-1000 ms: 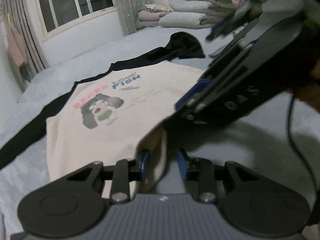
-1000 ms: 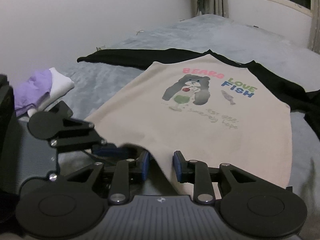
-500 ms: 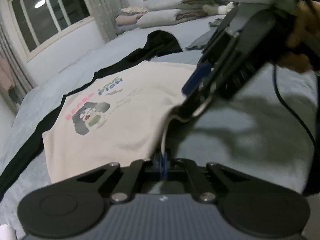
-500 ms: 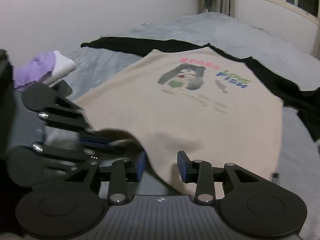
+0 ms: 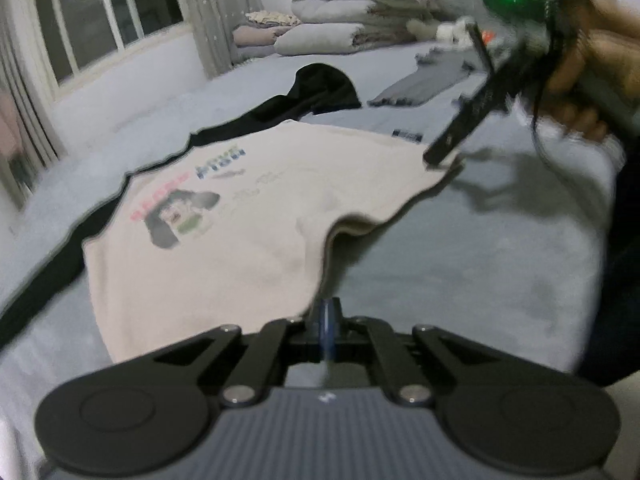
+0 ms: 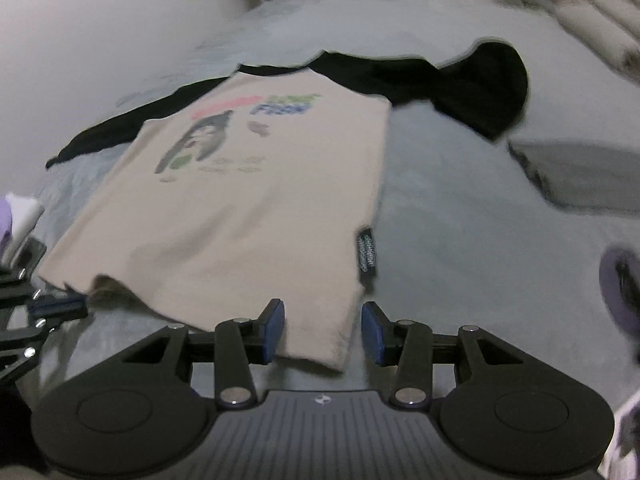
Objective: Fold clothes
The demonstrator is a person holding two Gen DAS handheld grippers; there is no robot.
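A cream shirt (image 5: 224,236) with black sleeves and a bear print lies flat, print up, on the grey bed (image 5: 480,264). My left gripper (image 5: 329,320) is shut on its near hem, which rises in a small fold at the pads. In the right wrist view the shirt (image 6: 260,200) runs away from me. My right gripper (image 6: 322,332) is open, and the hem's right corner lies between its blue pads (image 6: 274,330). The left gripper (image 6: 56,306) shows at the left edge, holding the other hem corner. A hand holds the right gripper (image 5: 444,156) over that corner.
A folded grey garment (image 5: 424,84) lies past the shirt's black sleeve (image 5: 320,88). Stacked bedding (image 5: 352,20) sits at the back by the window. Purple and white clothes (image 6: 16,216) lie at the left, and a blurred purple object (image 6: 620,292) is at the right edge.
My left gripper has shut on the hem. My right gripper has moved right along the hem to its far corner, with its jaws wider apart.
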